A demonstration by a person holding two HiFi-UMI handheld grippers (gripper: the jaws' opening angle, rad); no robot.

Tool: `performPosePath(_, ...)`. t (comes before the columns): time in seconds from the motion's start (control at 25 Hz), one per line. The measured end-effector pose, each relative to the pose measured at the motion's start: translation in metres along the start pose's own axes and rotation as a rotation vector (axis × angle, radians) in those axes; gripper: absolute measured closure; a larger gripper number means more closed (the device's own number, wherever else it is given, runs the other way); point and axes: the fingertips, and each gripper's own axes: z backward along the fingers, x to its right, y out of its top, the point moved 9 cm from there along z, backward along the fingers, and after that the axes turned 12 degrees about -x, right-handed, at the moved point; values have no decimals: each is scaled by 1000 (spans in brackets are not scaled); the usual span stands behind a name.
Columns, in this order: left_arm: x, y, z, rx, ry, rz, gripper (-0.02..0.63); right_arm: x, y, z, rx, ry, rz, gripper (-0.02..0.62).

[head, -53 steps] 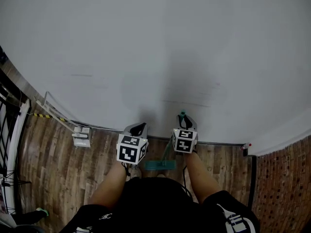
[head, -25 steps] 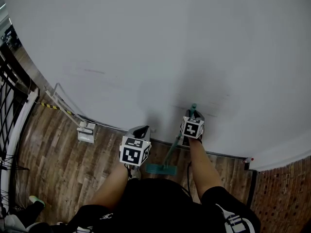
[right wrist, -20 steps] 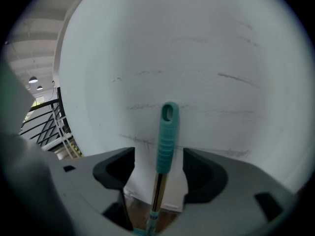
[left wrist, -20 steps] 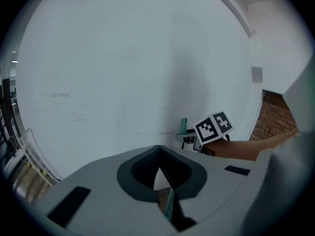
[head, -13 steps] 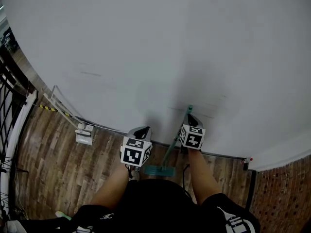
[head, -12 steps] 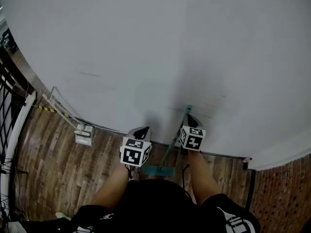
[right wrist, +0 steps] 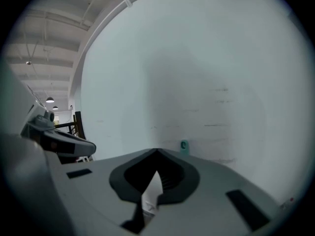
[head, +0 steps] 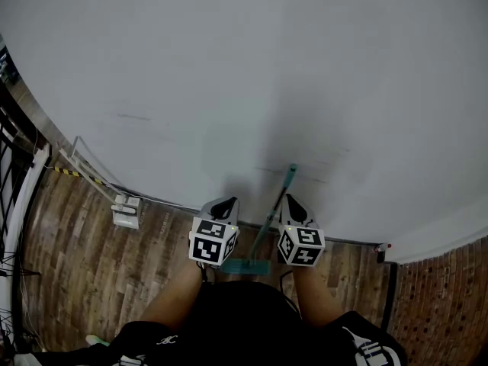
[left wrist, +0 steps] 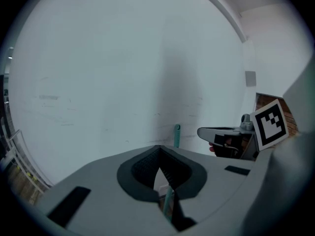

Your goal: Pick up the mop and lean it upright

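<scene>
The mop stands with its teal handle (head: 268,218) slanting up against the white wall (head: 244,75) and its teal head (head: 245,266) on the wooden floor. The handle's top shows in the left gripper view (left wrist: 177,132) and the right gripper view (right wrist: 184,145). My left gripper (head: 225,202) is left of the handle and apart from it, its jaws (left wrist: 157,147) shut on nothing. My right gripper (head: 290,200) is just right of the handle, also shut (right wrist: 157,152) and empty. Neither touches the mop.
A small white box (head: 126,212) with a cable duct sits at the foot of the wall on the left. Black railings (head: 11,197) stand at the far left. Reddish brick flooring (head: 442,296) lies at the right. My arms and dark clothing fill the bottom.
My right gripper, earlier up at the top of the handle, has drawn back and down to the right of it. The mop stays leaning on the wall. The left gripper has barely moved.
</scene>
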Motion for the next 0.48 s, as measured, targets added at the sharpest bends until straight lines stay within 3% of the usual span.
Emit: performPosePath(0.48, -4, -4, 5, 7, -10, 7, 609, -17, -8, 10, -6, 15, 20, 583)
